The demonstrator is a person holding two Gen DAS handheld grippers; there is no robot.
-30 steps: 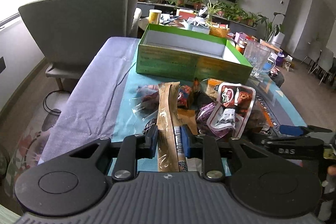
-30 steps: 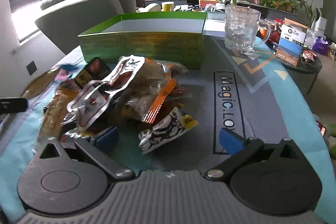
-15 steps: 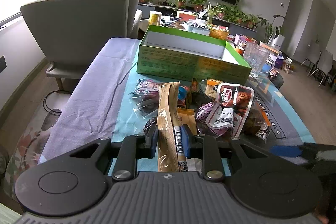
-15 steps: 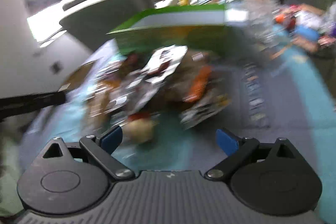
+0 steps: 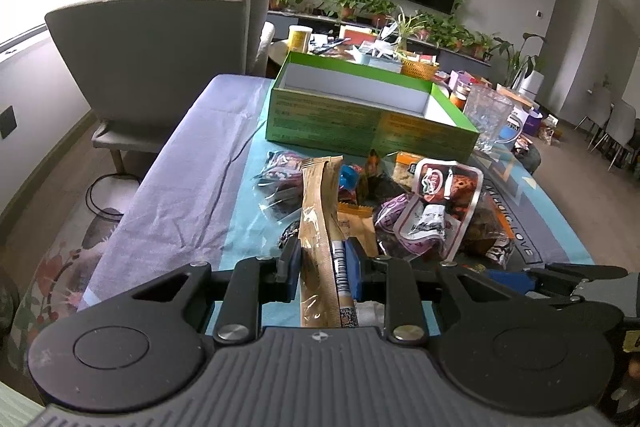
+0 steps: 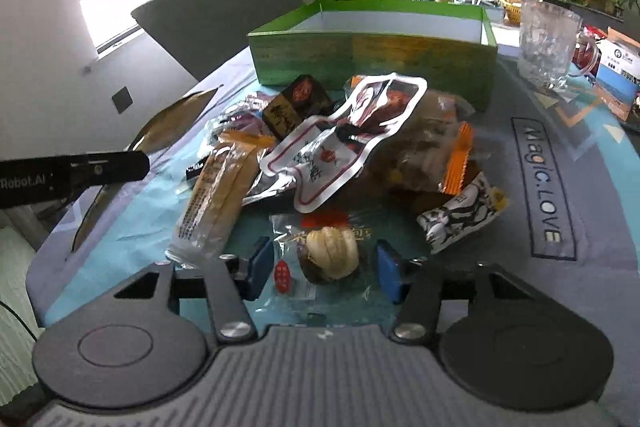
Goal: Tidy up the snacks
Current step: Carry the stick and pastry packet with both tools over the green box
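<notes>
**Left tool grips a brown stick pack; right tool brackets a clear pastry pack**

1. Left tool: I read its blue pads as clamped on a long brown stick pack. The pack runs lengthwise between the pads, its barcode side against the right pad, its far end reaching over the snack pile toward the green box.

2. Right tool: its jaws have just been closing. A clear pastry pack lies on the desk between the two blue pads. The left pad sits at the wrapper's edge and the right pad stands just beside the pastry; I cannot tell for certain whether the pads press the wrapper, though I see a small gap on each side of the pastry itself.

3. Pile position: from the right wrist view, the remaining snacks lie beyond the tool, between it and the box. A white-edged red pouch lies on top, an orange-striped bag to its right, a black-and-white pack at the near right, a tan stick pack at the left.

4. Box: open-topped, its white interior showing no contents from either view. A glass mug stands just beside its right end.

5. Cross-view: the left tool's arm enters the right wrist view from the left edge, well apart from the pastry pack.
</notes>
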